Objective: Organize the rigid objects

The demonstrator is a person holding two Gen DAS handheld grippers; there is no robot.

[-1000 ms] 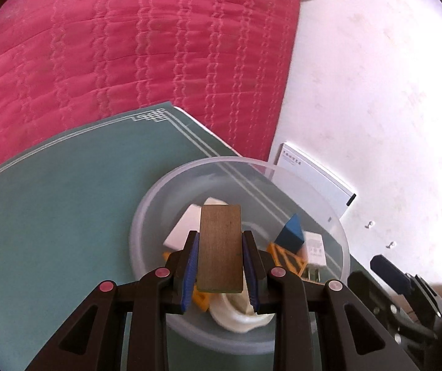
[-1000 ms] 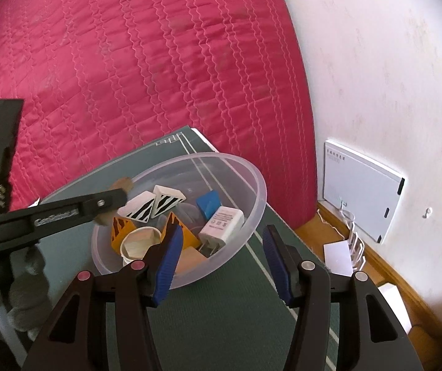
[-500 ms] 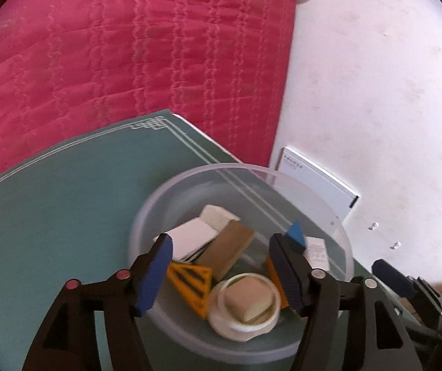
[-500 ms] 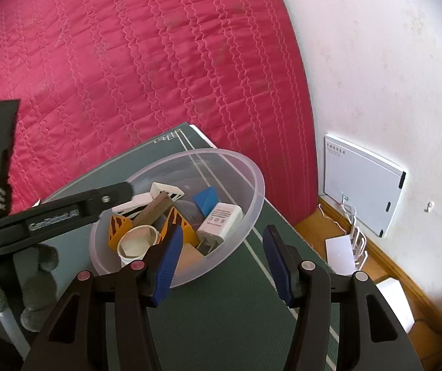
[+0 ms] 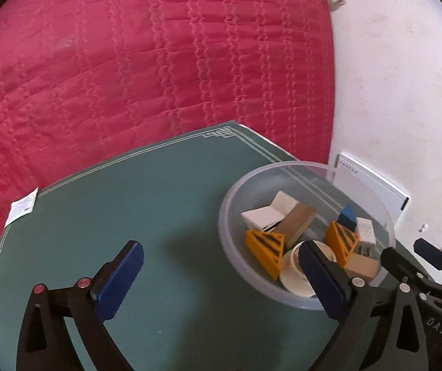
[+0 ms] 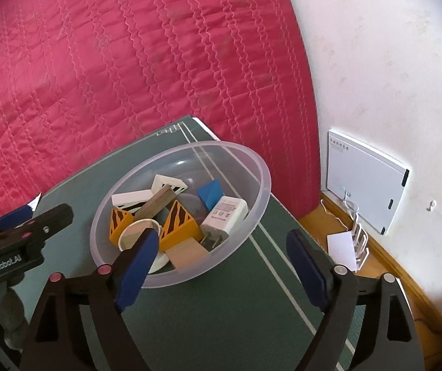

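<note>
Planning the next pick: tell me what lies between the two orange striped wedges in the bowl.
In the right wrist view, the brown wooden block lies slanted between the two orange striped wedges in the clear bowl, its lower end just above the white cup.

Bowl [image 6: 256, 167] ahead of the fingers: translucent glossy plastic. Block [image 6: 156, 203] within: matt wood. Worktop [image 5: 146, 216]: matt green mat. Bedspread [image 6: 128, 61] beyond: quilted red cloth.
</note>
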